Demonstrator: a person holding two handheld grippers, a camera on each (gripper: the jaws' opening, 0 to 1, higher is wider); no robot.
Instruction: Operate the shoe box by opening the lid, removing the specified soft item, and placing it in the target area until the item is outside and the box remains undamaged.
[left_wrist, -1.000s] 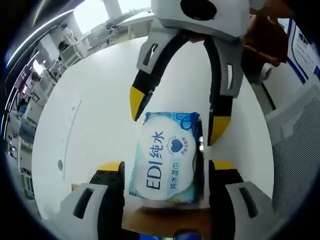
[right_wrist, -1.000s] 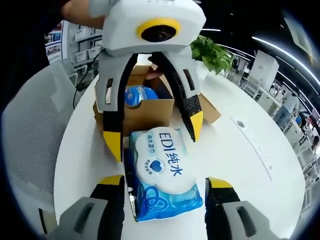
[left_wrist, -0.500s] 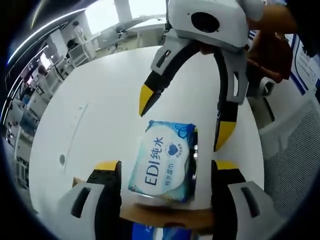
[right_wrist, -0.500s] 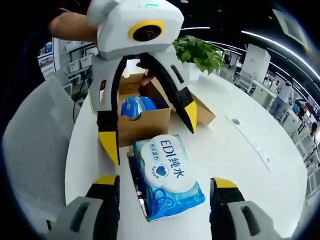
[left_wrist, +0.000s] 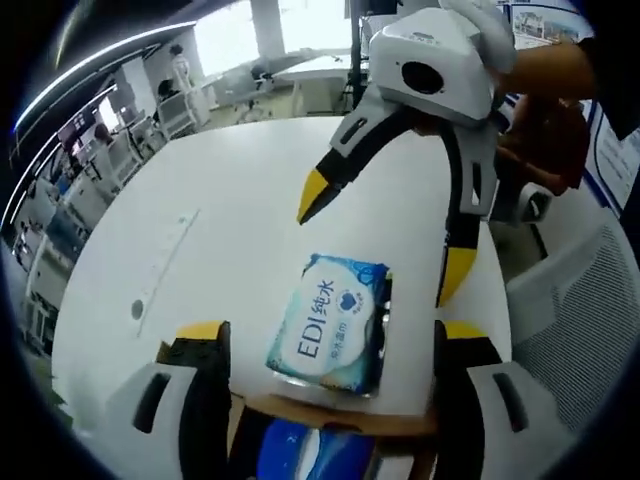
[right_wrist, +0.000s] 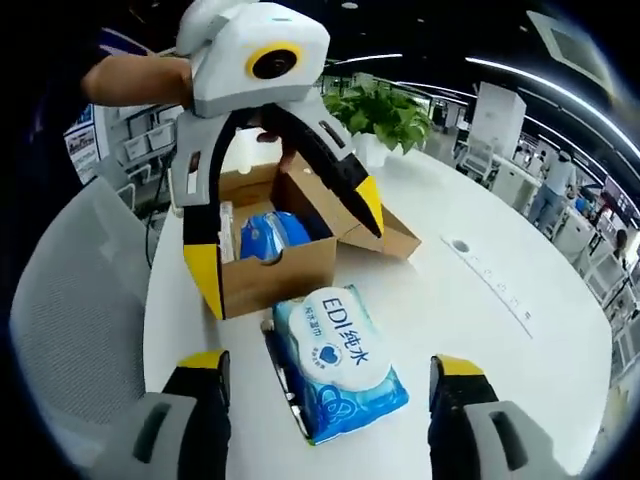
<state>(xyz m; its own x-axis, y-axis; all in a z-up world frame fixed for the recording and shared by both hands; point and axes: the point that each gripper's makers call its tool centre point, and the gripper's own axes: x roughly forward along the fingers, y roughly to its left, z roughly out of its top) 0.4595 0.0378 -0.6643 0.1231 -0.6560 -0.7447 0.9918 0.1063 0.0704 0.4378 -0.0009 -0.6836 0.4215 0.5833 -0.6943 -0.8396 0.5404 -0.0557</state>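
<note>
We're seeing the wipes pack (right_wrist: 338, 360) lying flat on the white table (right_wrist: 480, 330), just in front of the open shoe box (right_wrist: 275, 255); both grippers are lifting higher than 1 s ago; left gripper (right_wrist: 285, 240) & right gripper (left_wrist: 385, 235) w/ jaws wide apart, gripping nothing.

In the left gripper view the shoe box (left_wrist: 335, 440) runs off the bottom edge, its blue contents (left_wrist: 300, 455) partly hidden. In the right gripper view the left gripper (right_wrist: 290, 245) overlaps the box (right_wrist: 275, 270); the pack's small print (right_wrist: 325, 355) is unreadable.
</note>
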